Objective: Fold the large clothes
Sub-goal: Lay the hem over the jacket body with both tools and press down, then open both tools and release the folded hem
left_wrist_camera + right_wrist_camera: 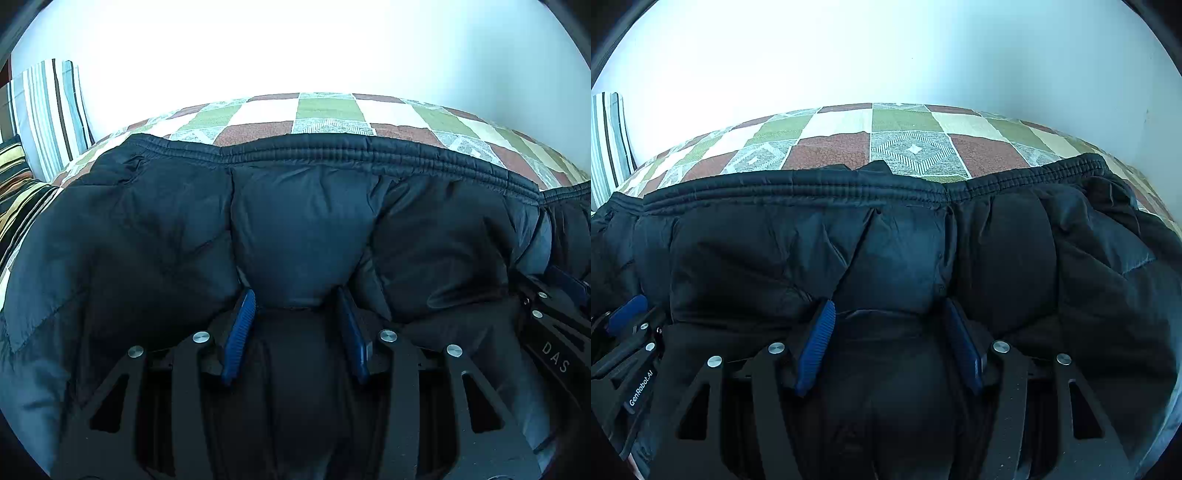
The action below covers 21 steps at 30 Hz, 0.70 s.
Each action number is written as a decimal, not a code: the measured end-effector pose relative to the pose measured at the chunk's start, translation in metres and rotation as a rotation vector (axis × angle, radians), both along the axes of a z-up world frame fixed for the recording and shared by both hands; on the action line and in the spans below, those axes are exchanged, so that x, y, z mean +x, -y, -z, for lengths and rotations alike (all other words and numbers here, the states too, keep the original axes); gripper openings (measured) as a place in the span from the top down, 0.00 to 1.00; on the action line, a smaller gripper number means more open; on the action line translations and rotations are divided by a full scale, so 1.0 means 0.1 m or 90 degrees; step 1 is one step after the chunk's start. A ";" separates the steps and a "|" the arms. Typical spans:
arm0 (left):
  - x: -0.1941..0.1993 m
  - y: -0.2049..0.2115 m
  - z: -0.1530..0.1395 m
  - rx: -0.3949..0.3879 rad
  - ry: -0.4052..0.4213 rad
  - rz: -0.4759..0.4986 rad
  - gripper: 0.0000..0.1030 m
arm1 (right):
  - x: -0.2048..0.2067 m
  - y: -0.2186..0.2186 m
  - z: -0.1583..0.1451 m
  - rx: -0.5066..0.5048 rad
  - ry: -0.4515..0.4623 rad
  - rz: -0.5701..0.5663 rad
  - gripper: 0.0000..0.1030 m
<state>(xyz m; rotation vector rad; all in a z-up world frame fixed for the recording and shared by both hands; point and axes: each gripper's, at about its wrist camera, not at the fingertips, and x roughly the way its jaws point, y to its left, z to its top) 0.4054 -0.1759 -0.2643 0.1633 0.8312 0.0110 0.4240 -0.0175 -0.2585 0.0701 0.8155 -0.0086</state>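
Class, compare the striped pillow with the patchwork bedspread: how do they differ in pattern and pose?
The striped pillow carries narrow lengthwise bands of white, blue-grey and dark; the patchwork bedspread shows red, green and cream squares with diamond motifs. The pillow stands upright against the wall; the bedspread lies flat, partly under the black puffer jacket. Both are patterned fabric.

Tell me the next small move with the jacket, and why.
Probably carry both grips forward together toward the ribbed hem, laying the fold down. Each hand-held gripper, left and right, has a bunch of the black jacket between its fingers, side by side at the near edge, and the hem lies ahead on the quilt.
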 end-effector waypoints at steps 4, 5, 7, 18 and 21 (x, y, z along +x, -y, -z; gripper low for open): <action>0.01 0.00 0.00 0.001 -0.001 -0.001 0.56 | 0.01 -0.01 0.01 -0.007 -0.001 0.001 0.41; 0.01 0.01 0.01 0.001 -0.001 -0.001 0.56 | 0.01 -0.01 0.01 -0.007 -0.001 0.002 0.41; 0.02 0.00 0.01 -0.002 -0.003 0.000 0.56 | 0.02 -0.02 0.01 -0.009 -0.002 0.002 0.41; 0.03 -0.02 0.02 -0.009 -0.006 0.003 0.56 | 0.02 -0.03 0.02 -0.016 -0.003 0.004 0.41; 0.03 -0.02 0.02 -0.008 -0.007 0.003 0.56 | 0.03 -0.03 0.01 -0.020 -0.006 0.005 0.41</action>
